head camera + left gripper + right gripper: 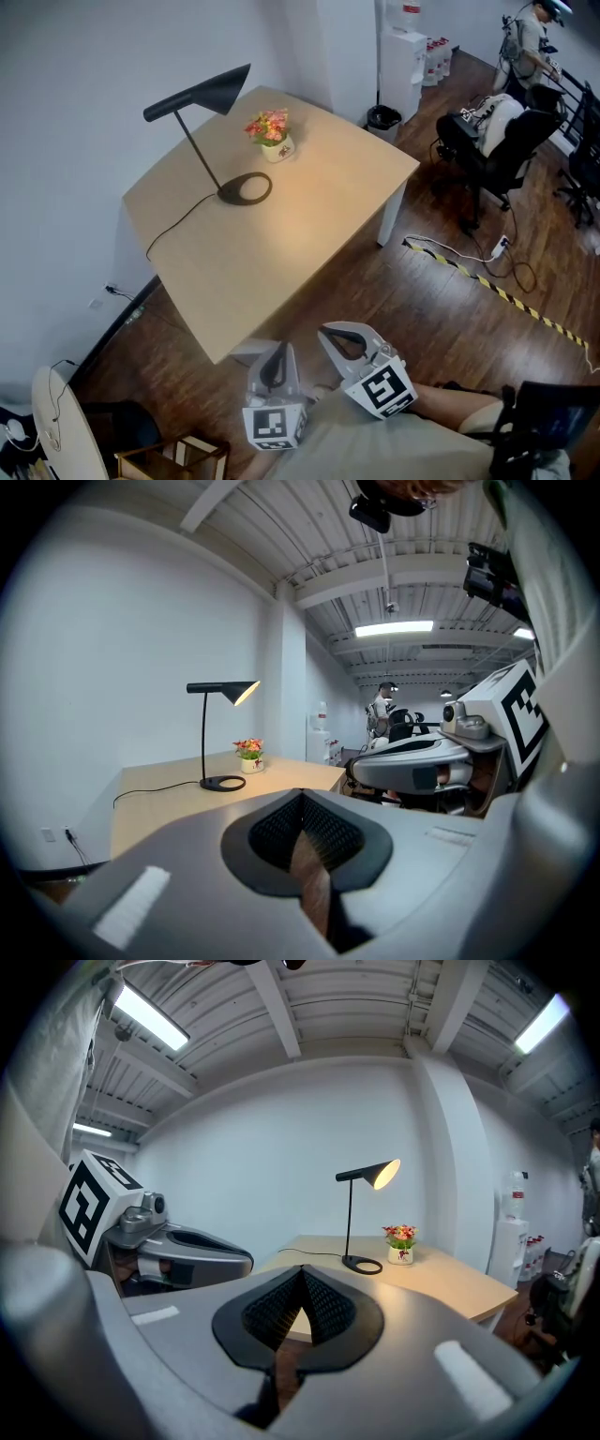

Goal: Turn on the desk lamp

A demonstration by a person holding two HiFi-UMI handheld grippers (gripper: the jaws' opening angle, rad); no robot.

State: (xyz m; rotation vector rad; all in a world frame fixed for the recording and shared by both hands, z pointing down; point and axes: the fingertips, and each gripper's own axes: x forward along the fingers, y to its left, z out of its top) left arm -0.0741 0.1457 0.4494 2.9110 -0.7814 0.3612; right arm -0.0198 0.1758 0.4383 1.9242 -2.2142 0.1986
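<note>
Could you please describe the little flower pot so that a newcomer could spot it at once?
Find the pale wooden desk against the white wall. Right of the black lamp, by its ring base, sits the flower pot. It is the only colourful thing there: pink and orange blooms in white.

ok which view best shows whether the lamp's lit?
Right gripper view: the lamp shade turns its glowing underside toward it. Left gripper view shows a smaller glow; head view only the shade's dark top.

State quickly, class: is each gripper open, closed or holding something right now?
Left gripper: closed, jaws together, holding nothing.
Right gripper: closed, jaws together, holding nothing.
</note>
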